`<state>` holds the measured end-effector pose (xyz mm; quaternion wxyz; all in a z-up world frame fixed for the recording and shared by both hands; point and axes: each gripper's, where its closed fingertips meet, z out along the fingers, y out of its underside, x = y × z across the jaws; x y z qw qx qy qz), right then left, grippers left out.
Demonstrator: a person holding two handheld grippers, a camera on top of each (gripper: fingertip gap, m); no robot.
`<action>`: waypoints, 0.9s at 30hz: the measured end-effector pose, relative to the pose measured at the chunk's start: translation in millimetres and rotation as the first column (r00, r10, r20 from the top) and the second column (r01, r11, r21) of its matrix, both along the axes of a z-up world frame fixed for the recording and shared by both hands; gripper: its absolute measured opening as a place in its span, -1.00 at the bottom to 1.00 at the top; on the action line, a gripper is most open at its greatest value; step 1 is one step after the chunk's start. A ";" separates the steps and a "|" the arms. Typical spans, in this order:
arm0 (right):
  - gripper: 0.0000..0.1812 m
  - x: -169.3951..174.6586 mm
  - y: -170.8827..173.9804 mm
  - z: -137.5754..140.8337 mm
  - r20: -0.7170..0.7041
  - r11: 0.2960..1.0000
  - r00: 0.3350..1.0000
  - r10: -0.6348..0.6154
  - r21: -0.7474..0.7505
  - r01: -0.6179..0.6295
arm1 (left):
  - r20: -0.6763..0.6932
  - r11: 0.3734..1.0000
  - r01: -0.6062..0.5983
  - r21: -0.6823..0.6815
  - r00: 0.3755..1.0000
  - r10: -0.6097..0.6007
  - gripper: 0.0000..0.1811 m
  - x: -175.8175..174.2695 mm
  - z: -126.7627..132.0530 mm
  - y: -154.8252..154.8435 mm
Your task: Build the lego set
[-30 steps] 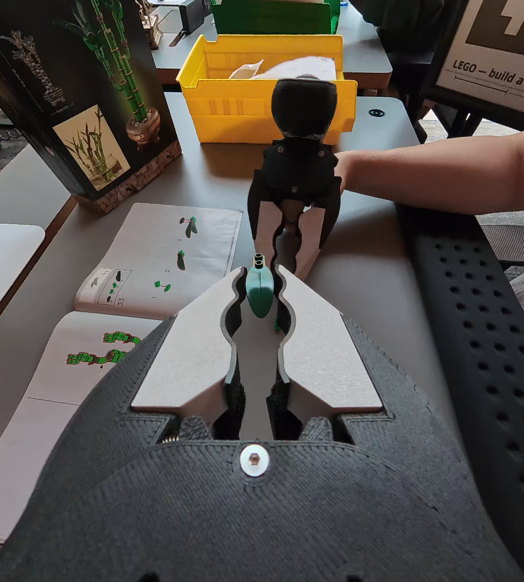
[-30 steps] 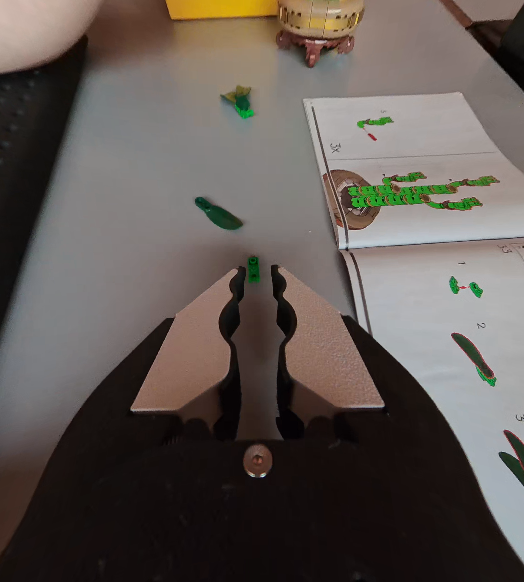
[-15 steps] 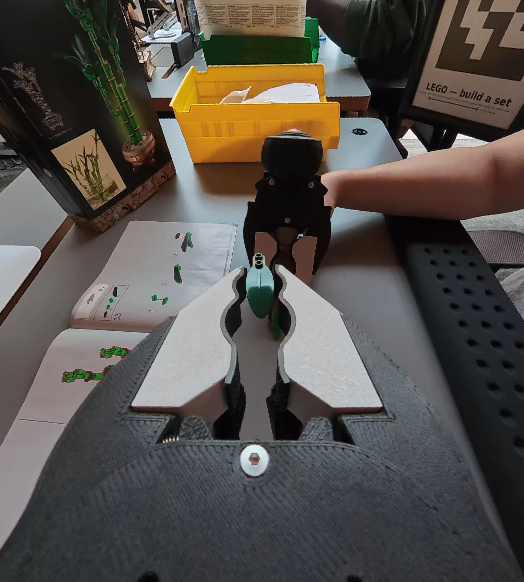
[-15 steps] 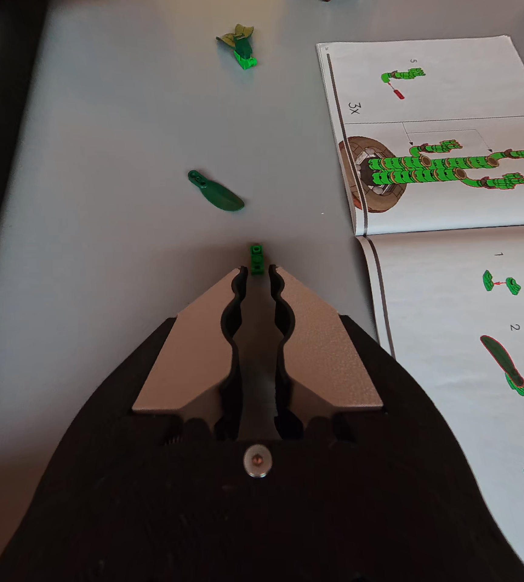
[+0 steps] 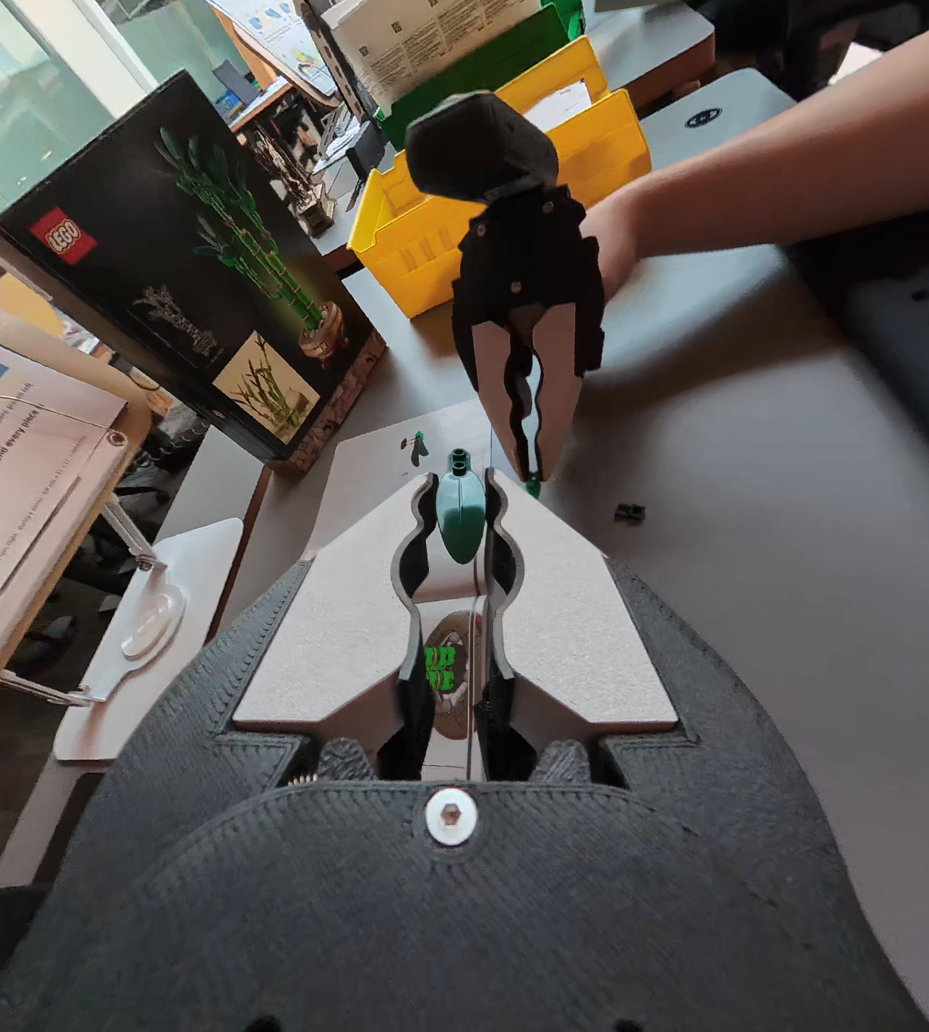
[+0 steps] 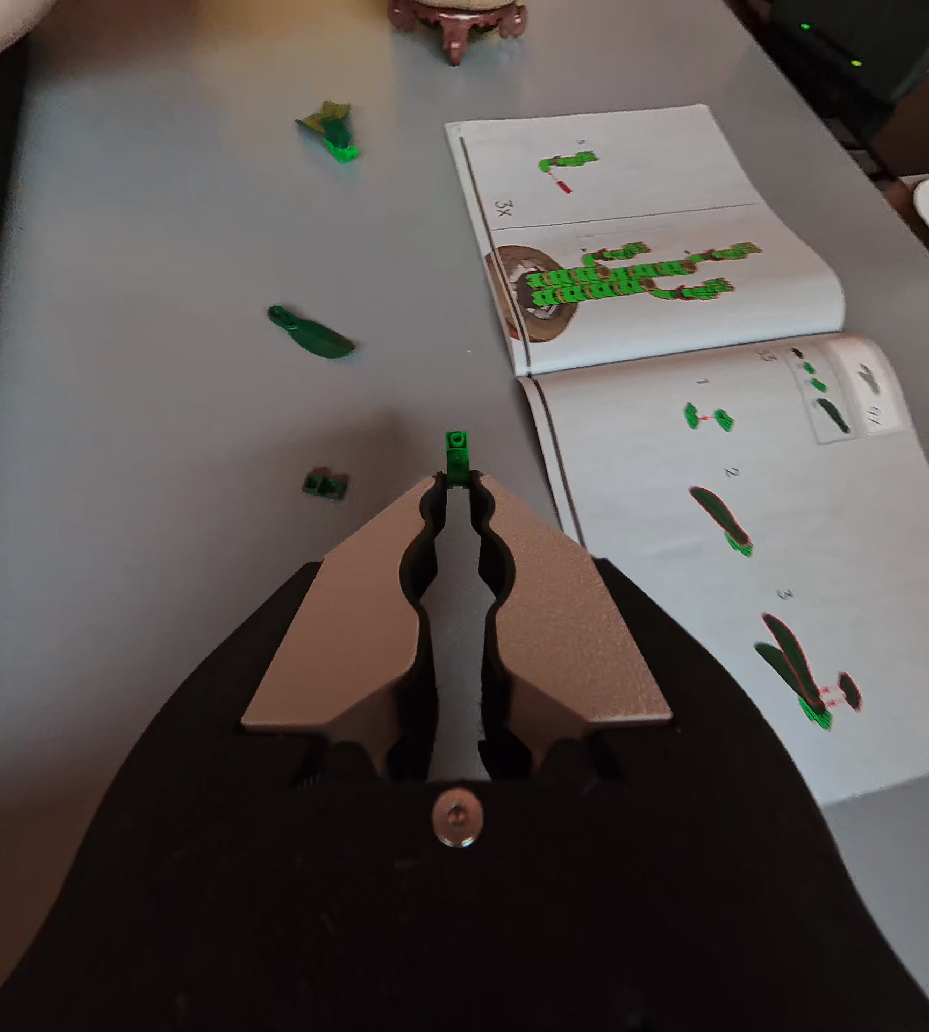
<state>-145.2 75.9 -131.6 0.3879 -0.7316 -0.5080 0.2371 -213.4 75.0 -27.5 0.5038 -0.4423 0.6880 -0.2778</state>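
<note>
left gripper: clamped on a dark green leaf piece, which stands between the fingertips with its studded end pointing away from the camera; held above the open booklet.
right gripper: closed on a small bright green piece, which sticks out past the tips; in the left wrist view the same gripper points down toward the table, with a bare forearm behind it.
table: smooth grey top, mostly bare, soft light across it.
loose pieces: a second dark green leaf lies flat, well apart from the grippers; a small dark green clip lies just left of the right gripper's tips; a little leaf cluster on a bright green base sits farther off.
instruction booklet: open on the right side of the table, pages showing green stalks and numbered steps.
pot base: brown footed stand at the far edge, only its lower part in view.
set box: black, with a bamboo plant picture, upright at the table's far left edge.
yellow bin: behind the right gripper, paper inside; a green bin stands behind it.
black perforated pad: along the table's right side.
room: glass partitions and cluttered desks beyond; a printed sheet on a white stand to the left.
</note>
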 end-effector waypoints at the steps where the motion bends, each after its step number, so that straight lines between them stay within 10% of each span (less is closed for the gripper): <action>1: -0.93 8.3 2.4 2.6 0.000 1.000 1.000 -0.023 0.006 0.023 | -0.008 1.000 0.002 0.025 1.000 -0.002 -0.83 0.9 -1.0 -1.3; 13: -0.93 80.5 18.1 19.8 -0.007 0.972 0.974 -0.228 0.061 0.227 | -0.092 0.973 -0.026 0.228 0.995 0.049 -0.83 7.8 -16.5 1.3; 27: -0.93 53.8 3.8 33.6 -0.080 0.992 0.991 -0.107 0.054 0.111 | -0.100 1.000 -0.031 0.006 0.994 0.031 -0.83 11.4 -22.2 -1.3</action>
